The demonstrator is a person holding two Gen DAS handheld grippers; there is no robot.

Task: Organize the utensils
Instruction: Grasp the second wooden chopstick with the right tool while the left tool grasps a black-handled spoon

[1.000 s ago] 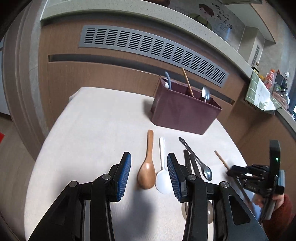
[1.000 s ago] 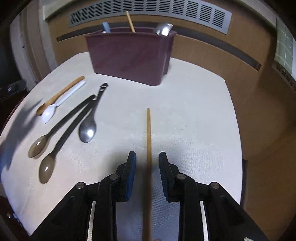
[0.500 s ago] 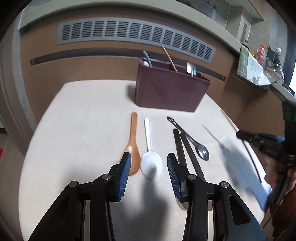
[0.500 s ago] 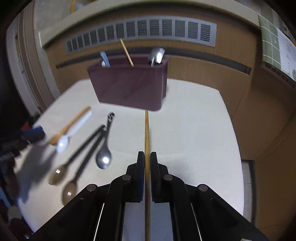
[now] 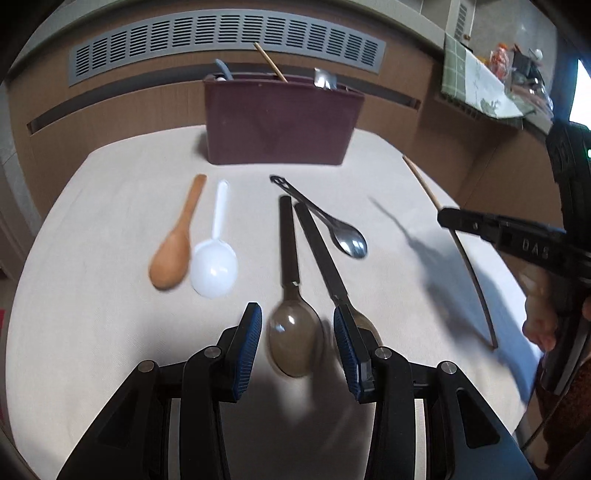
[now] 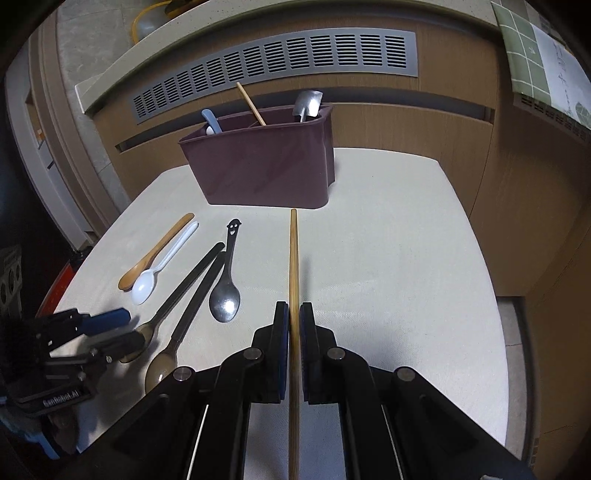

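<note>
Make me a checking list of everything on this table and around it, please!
Surface: pale table, slightly textured.
Job's things: maroon utensil holder at the back, already holding a blue-handled utensil, a wooden stick and a metal spoon. Lying loose: wooden spoon, white spoon, smiley-handled steel spoon, two dark-handled spoons.
Clutter: nothing seen.
Grippers: left gripper open, hovering around one dark-handled spoon's bowl; right gripper shut on a wooden chopstick, lifted off the table.
Cables: yellow cable on the ledge behind.
Surroundings: wood panelling with a grey vent grille; green checked cloth at right.
</note>
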